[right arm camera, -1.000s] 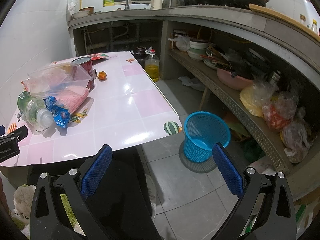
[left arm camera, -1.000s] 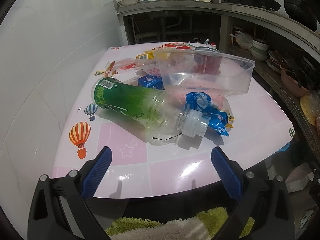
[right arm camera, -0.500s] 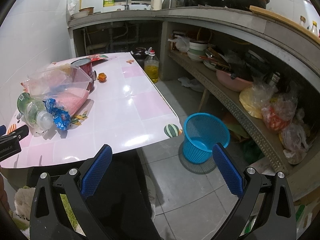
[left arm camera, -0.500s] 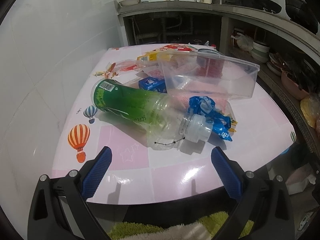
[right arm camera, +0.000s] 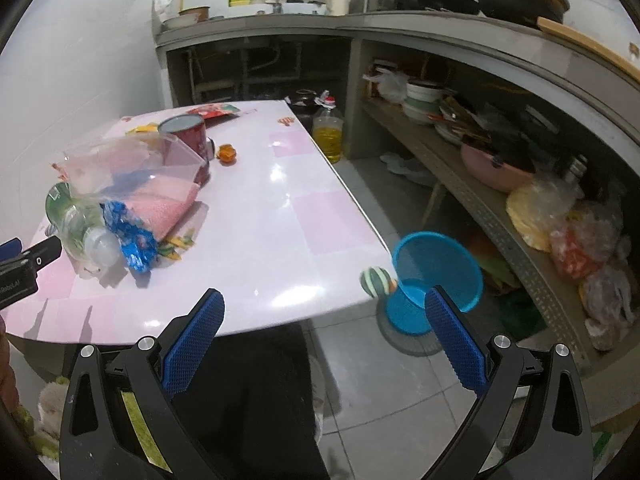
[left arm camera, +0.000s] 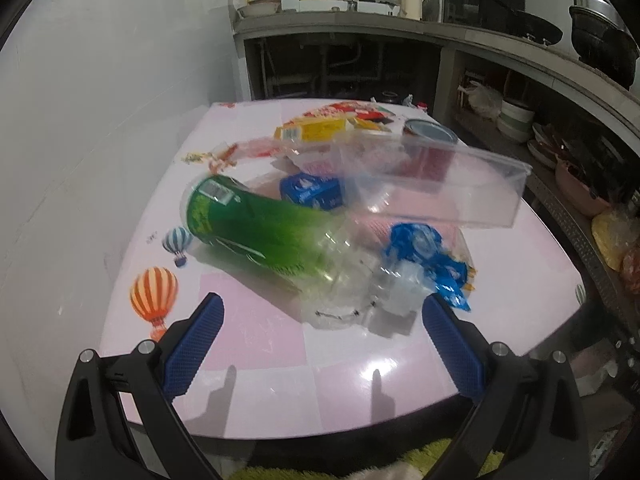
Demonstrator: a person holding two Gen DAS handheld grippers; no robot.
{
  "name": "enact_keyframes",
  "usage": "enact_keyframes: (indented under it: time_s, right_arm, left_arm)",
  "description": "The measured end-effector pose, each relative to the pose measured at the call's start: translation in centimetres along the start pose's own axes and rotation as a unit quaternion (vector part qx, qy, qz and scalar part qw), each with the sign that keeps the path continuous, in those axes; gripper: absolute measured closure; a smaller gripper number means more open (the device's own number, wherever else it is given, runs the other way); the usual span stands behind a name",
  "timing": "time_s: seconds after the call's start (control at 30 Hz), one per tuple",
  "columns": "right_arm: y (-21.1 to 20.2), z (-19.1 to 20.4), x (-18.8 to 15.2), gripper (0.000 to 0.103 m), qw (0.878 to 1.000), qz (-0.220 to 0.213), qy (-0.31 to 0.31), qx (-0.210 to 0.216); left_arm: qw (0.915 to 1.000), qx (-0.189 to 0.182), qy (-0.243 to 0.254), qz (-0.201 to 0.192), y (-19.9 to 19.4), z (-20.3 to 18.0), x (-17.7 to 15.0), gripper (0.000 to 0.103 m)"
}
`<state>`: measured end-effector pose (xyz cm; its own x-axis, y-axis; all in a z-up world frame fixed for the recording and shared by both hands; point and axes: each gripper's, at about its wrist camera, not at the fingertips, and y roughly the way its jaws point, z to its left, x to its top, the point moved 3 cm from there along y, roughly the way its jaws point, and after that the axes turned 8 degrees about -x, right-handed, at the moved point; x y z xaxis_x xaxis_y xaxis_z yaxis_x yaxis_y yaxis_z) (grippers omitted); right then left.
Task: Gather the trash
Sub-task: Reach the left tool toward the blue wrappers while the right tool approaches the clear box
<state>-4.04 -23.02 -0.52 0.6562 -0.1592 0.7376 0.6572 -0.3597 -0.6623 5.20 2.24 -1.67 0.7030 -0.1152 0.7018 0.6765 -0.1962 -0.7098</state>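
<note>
Your pink bench [left arm camera: 256, 332] carries the trash in one heap by the wall: green bottle [left arm camera: 256, 232] lying down, blue wrapper [left arm camera: 424, 252] touching it. Left tongs [left arm camera: 320, 336] gape wide facing the bottle; right tongs [right arm camera: 324, 332] wide, empty, toward the blue basket [right arm camera: 436, 276] on the floor.

The left wrist view looks low and close across the table [left arm camera: 256, 328] at the bottle [left arm camera: 256, 228]; the right wrist view sits farther back, facing the basket [right arm camera: 438, 276]. Both share the bottle [right arm camera: 80, 228], blue wrapper [left arm camera: 424, 256] [right arm camera: 132, 236] and sink counter
</note>
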Motion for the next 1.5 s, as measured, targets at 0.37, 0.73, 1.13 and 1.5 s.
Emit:
enact_keyframes:
  time_s: [0.37,0.73,1.13,1.5]
  right_arm:
    - [1.7,1.3,4.2,0.008,0.992,0.003,0.024,0.128]
    - [5.7,2.6,7.0,0.008,0.994,0.034,0.027,0.100]
    - [7.7,3.9,7.3,0.008,0.996,0.002,-0.032,0.088]
    - [10.2,4.2,7.8,0.008,0.990,0.036,0.000,0.133]
  left_arm:
    - [0.9983,-0.053,0.003,-0.023,0.5,2.4,1.9,0.006]
    - [0.9897,-0.128,0.010,-0.064,0.8,4.7,3.4,0.006]
    - [0.9877,-0.116,0.039,-0.097,2.3,8.7,7.8,0.006]
    - [0.9703,-0.022,0.235,-0.052,6.7,7.6,10.0,0.030]
